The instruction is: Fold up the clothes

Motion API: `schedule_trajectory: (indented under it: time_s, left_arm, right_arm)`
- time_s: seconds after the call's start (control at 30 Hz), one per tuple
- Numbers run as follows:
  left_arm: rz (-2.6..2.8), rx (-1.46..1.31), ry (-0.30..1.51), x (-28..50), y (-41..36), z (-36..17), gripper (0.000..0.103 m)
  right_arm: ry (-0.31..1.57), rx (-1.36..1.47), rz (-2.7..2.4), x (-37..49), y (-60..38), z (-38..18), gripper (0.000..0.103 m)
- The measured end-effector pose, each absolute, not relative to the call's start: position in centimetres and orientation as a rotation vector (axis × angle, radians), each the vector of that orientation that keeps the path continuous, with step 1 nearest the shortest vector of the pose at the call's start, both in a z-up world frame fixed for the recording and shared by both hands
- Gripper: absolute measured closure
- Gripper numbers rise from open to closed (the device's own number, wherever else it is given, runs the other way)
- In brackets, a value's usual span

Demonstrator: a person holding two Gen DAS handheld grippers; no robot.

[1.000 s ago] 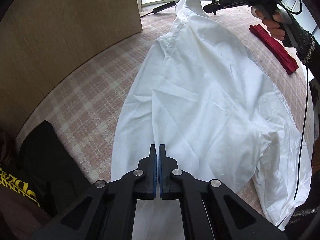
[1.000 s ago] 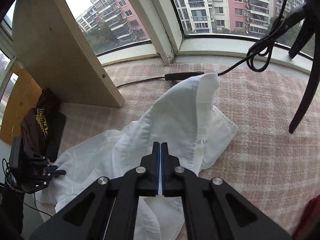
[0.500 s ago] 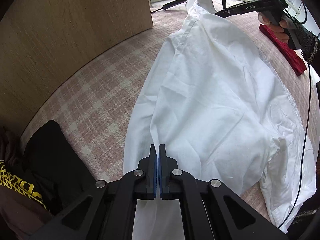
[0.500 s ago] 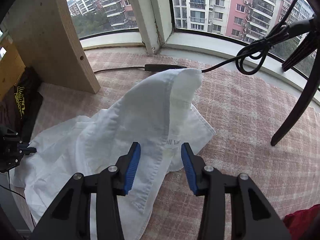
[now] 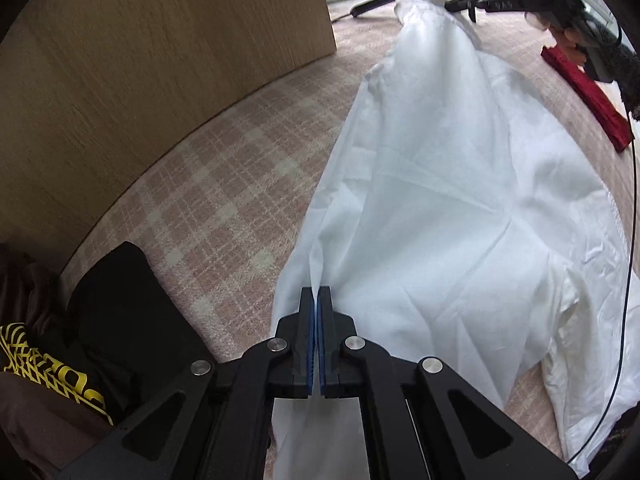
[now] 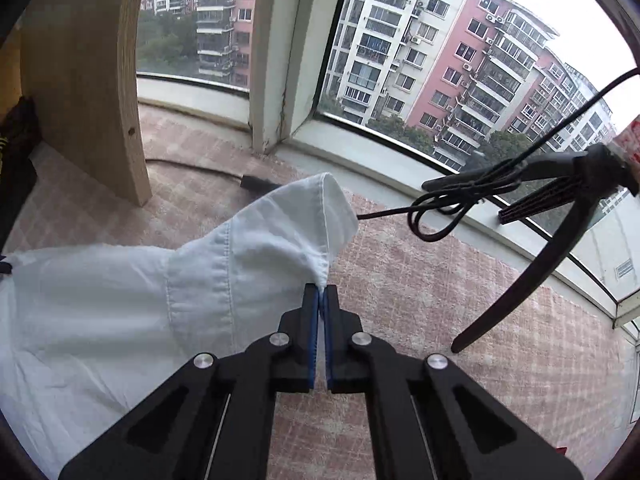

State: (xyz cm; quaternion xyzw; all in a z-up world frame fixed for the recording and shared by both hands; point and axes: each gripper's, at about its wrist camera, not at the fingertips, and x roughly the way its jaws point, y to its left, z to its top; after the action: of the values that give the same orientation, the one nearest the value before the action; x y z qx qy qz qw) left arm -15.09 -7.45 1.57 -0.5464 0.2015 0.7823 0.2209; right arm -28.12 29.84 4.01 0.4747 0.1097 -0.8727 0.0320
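The left gripper (image 5: 318, 294) pointed steeply down at the lower centre of its frame, its jaws starting to part with a fold of the white shirt (image 5: 440, 208) between the pads. The right gripper (image 6: 321, 294), tilted down at the lower centre of its view, pinched the shirt's collar end, which stood lifted off the plaid cloth (image 6: 460, 300). The shirt stretched between them, with bare plaid left of it up to the wooden panel (image 5: 140, 60) and a red cloth (image 5: 588, 100) upper right.

A home, a flat's bay window (image 6: 400, 80); apartment blocks (image 6: 460, 60) outside; pink checked cover (image 5: 224, 208) underfoot.
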Motion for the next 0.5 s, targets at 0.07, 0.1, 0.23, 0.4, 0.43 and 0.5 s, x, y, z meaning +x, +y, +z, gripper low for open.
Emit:
schedule_trajectory:
  time_s: [0.07,0.1,0.23,0.4,0.43,0.5]
  left_arm:
    - [2.194,-1.516,0.557,-15.2,-8.0,2.2,0.094]
    - [2.207,-1.51,0.561,-15.1,-8.3,2.7,0.094]
    - [2.234,-1.461,0.513,-13.2,-9.2,5.5,0.096]
    - [2.121,-1.402,0.389,-7.9,-7.4,7.1,0.08]
    - [2.088,-1.4,0.383,-6.4,-6.9,7.2,0.08]
    - [2.024,-1.408,0.346,-3.5,-6.0,7.2,0.08]
  right_arm:
    - [0.344,1.514,-2.674,-28.4,29.6,3.1,0.096]
    - [0.334,1.529,-2.673,-28.3,29.7,2.9,0.092]
    - [0.088,1.457,-2.68,-25.2,32.3,6.6,0.085]
    - [-0.164,1.436,-2.575,-18.4,34.9,9.9,0.085]
    - [-0.214,1.433,-2.548,-16.5,35.1,10.5,0.085]
    - [-0.316,1.43,-2.494,-12.9,35.7,11.7,0.085]
